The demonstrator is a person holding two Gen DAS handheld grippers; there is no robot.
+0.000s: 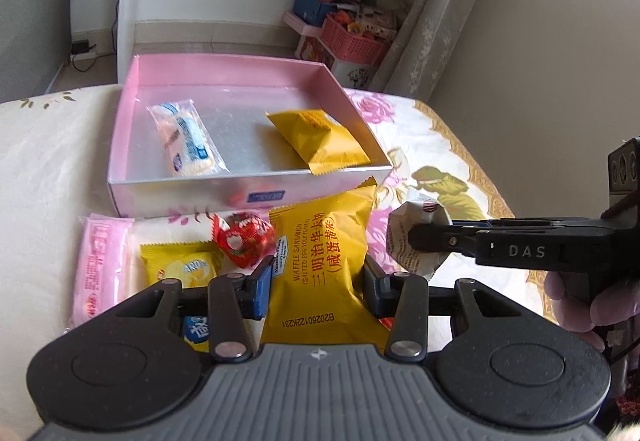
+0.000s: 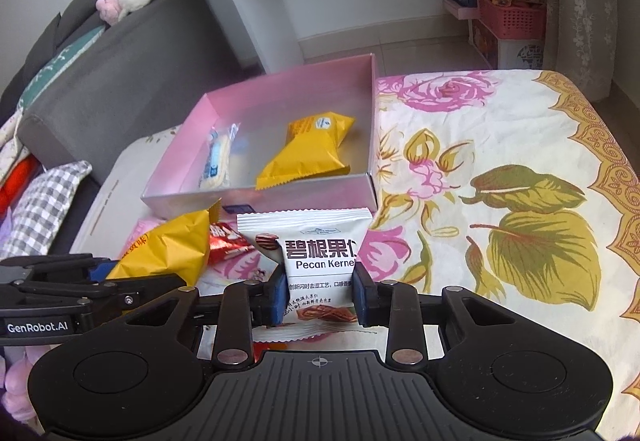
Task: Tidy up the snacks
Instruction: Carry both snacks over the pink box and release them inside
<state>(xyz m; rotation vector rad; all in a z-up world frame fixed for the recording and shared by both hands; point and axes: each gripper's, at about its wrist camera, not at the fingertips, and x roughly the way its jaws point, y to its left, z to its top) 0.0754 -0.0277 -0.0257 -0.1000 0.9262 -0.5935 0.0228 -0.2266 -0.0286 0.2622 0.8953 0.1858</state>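
Observation:
In the left wrist view my left gripper is shut on a yellow waffle sandwich packet, held a little above the cloth. Off to its right, my right gripper clamps a white packet. The right wrist view shows that gripper shut on the white pecan kernel packet, with my left gripper and its yellow packet at the left. Just beyond both stands an open pink box. It holds a white-and-blue packet and a yellow packet.
Loose snacks lie in front of the box: a red candy wrapper, a pink packet and a small yellow packet. The floral cloth stretches to the right. A grey sofa stands left, white shelves behind.

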